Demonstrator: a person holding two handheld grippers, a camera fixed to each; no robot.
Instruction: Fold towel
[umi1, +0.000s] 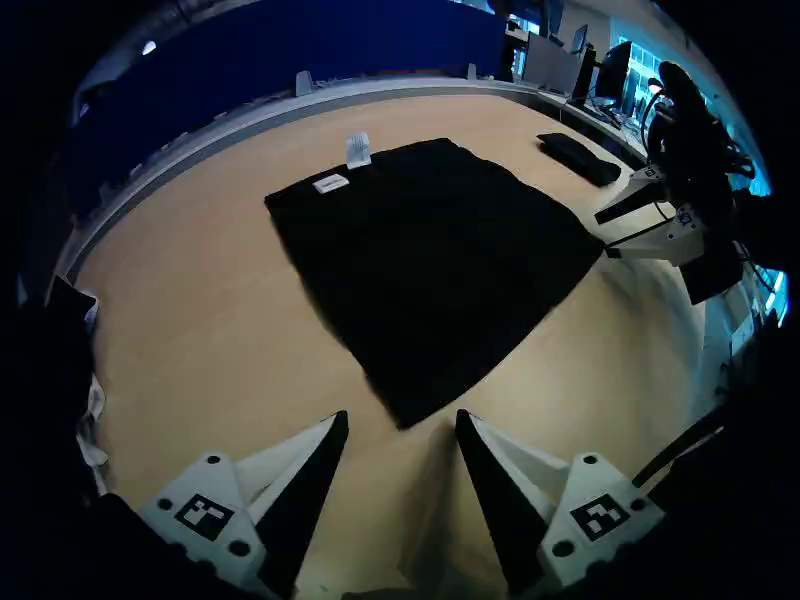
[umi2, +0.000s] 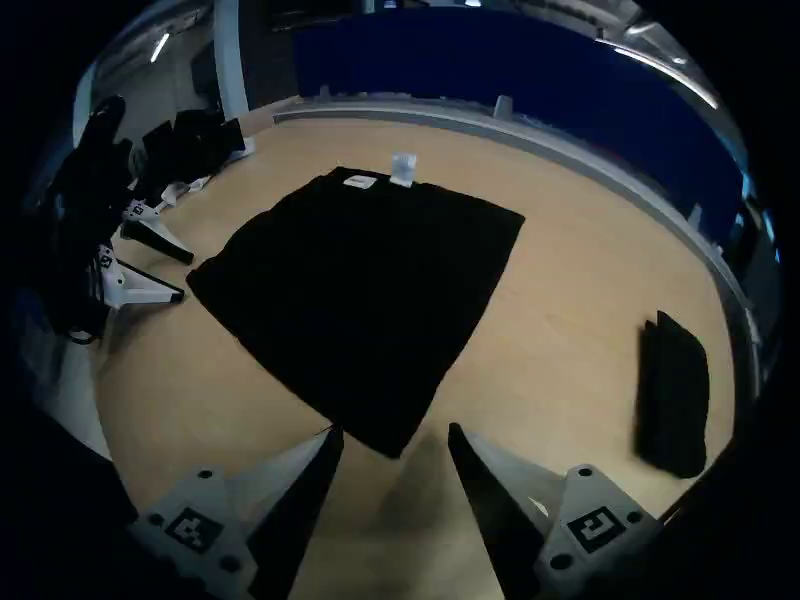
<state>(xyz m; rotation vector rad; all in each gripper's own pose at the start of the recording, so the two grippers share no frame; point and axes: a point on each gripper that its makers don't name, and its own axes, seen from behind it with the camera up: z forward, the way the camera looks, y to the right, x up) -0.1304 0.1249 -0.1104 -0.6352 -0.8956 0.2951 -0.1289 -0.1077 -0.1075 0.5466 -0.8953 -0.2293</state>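
Left gripper: bottom centre of left gripper view, fingers spread wide, nothing held, near corner of towel showing between tips. Right gripper: bottom centre of right gripper view, likewise wide open and empty, nearest towel corner just ahead of tips. Black towel spread flat mid-frame on wooden table, white tag at far corner. Small white object just beyond tag. Dark folded item at right edge of right gripper view, well apart from towel.
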